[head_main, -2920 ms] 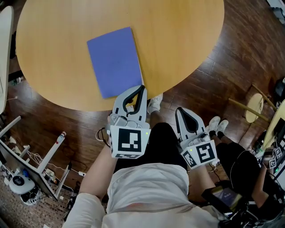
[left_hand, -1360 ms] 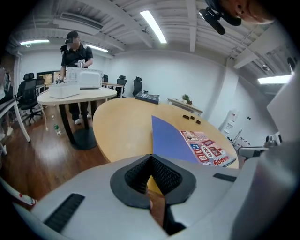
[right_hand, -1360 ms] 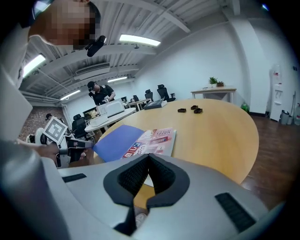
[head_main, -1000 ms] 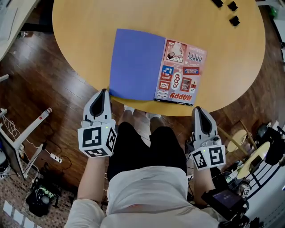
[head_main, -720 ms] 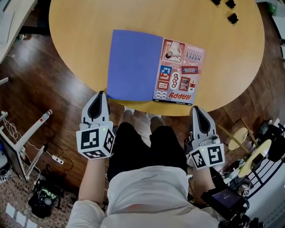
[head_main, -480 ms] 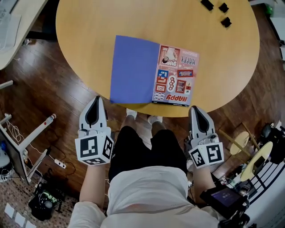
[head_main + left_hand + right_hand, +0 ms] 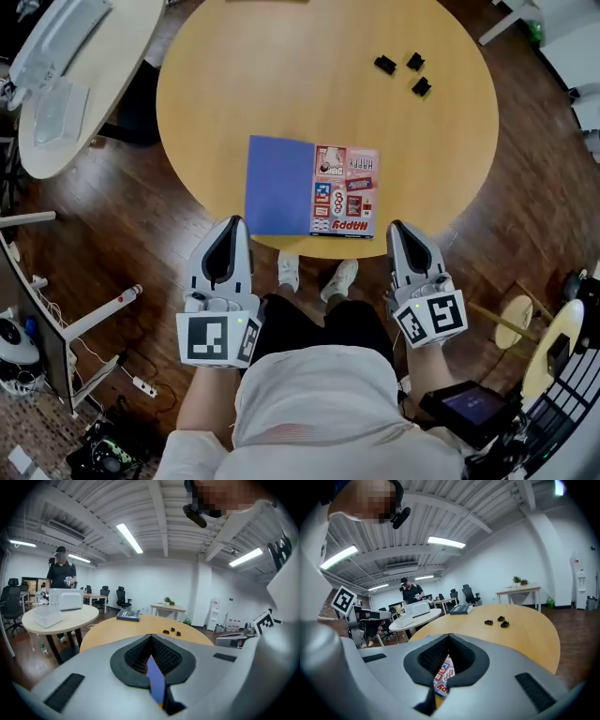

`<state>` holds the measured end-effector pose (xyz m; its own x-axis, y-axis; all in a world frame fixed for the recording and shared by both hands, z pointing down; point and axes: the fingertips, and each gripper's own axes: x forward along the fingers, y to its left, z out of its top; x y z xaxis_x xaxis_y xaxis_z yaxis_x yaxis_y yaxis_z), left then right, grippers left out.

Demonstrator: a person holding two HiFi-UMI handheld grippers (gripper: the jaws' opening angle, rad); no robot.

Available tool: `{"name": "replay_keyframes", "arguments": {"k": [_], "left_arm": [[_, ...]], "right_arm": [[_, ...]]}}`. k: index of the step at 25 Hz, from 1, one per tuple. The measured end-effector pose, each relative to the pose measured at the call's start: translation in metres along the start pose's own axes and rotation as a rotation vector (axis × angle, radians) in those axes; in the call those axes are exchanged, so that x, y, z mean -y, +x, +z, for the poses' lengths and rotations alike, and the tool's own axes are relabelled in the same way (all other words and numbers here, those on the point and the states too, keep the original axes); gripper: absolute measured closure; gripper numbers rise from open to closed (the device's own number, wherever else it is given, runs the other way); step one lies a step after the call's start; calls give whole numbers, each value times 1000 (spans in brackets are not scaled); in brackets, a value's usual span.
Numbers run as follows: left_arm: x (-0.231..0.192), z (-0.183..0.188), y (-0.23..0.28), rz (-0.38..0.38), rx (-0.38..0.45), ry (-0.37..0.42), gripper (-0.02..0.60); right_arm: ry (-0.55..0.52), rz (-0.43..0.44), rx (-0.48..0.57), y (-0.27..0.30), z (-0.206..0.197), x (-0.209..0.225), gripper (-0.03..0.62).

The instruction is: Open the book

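Book (image 7: 312, 199): open, near edge of your table (image 7: 234, 84); whole only in head view. Your left tool (image 7: 233, 225), right tool (image 7: 396, 228): jaws together, empty, off the table. Gripper views add a standing person (image 7: 61, 571).

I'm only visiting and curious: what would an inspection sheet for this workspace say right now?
Surface: round wooden table.
Job's things: book lies open at the near edge, blue cover left, colourful printed page right.
Clutter: three small black pieces, far right.
Grippers: left gripper and right gripper both shut, empty, short of the table.
Cables: power strip and leads on the floor, left.
Surroundings: wood floor; second round table, left.
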<state>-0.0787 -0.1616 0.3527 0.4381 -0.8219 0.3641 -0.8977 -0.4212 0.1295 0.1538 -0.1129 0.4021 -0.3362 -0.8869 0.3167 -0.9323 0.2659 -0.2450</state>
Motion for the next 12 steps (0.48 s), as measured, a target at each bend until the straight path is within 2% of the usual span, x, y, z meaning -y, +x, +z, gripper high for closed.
{"name": "replay_keyframes", "arguments": {"k": [5,12], "left_arm": [[23,50,-8,-57,102,41,571],[54,96,-29,-123,181,53,571]], "right_arm": [[-61,1,124,-14,64,-4,591],[-135,-3,223,-46,127,-18,591]]}}
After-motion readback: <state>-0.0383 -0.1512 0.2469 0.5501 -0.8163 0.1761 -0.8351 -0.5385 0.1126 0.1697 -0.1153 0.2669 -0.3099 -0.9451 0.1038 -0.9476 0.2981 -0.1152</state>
